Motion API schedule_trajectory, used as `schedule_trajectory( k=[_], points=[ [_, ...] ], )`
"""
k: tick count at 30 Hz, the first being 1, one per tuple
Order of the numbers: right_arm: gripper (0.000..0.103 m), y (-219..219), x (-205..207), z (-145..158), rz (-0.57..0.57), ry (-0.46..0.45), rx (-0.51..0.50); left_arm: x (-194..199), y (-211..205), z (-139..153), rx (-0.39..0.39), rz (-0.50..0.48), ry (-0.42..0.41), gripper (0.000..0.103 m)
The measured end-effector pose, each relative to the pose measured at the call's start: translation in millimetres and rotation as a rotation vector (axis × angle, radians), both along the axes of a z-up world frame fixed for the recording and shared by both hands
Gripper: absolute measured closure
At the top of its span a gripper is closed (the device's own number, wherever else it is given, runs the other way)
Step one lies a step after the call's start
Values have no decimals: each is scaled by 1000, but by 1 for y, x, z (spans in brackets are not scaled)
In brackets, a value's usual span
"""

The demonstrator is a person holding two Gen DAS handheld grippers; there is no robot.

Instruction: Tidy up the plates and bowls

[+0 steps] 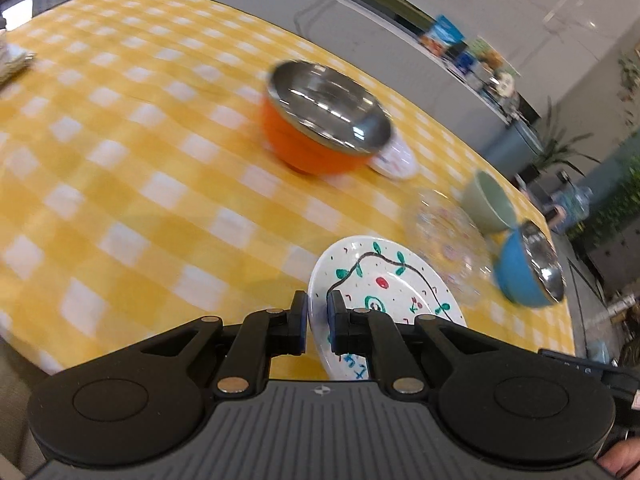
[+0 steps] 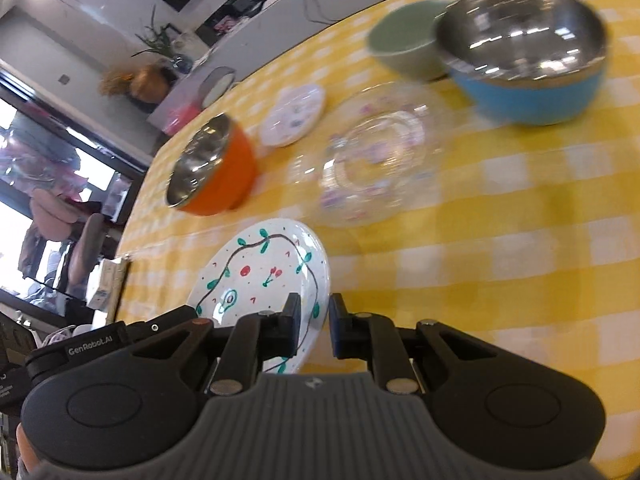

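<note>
While both claws pinch the round painted plate — left claw, right claw — its glaze gleams.

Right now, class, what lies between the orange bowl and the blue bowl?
A clear glass plate lies between orange bowl and blue bowl, plain in the right wrist view; the left view agrees.

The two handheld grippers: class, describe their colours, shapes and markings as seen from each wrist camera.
Both the left gripper and right gripper have black linkage arms with silver pivot pins, round black side discs and a ribbed grey body bearing a small emblem. The fingers carry blue-edged pads. In the right wrist view, white "GenRobot.AI" lettering marks the left gripper's black housing.
</note>
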State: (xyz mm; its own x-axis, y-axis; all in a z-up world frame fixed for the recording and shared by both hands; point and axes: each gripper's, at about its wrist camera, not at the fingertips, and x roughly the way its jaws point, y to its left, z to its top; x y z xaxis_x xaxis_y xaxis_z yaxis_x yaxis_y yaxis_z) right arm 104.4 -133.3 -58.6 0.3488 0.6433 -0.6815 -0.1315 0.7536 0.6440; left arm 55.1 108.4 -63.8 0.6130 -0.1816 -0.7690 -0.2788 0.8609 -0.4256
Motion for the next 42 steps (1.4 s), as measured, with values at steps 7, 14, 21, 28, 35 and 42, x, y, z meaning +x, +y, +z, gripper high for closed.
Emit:
schedule_trajectory(
  k=[7, 14, 21, 28, 35, 42],
  points=[
    [90, 24, -2, -7, 8, -16, 30, 8, 27, -11, 10, 64, 20, 92],
    [90, 38, -2, -16, 29, -27, 8, 8, 39, -23, 4, 89, 42, 91],
    [90, 44, -4, -21, 50, -20, -14, 8, 37, -27, 27, 89, 32, 90],
    [90, 49, -6, -26, 67, -27, -50, 10, 39, -33, 20, 92, 45, 87],
    [90, 50, -7, -26, 66, -34, -53, 10, 38, -34, 35, 89, 43, 87],
    [90, 54, -8, -26, 87, -43, -51, 8, 37, -32, 62, 100, 45, 87]
  ],
)
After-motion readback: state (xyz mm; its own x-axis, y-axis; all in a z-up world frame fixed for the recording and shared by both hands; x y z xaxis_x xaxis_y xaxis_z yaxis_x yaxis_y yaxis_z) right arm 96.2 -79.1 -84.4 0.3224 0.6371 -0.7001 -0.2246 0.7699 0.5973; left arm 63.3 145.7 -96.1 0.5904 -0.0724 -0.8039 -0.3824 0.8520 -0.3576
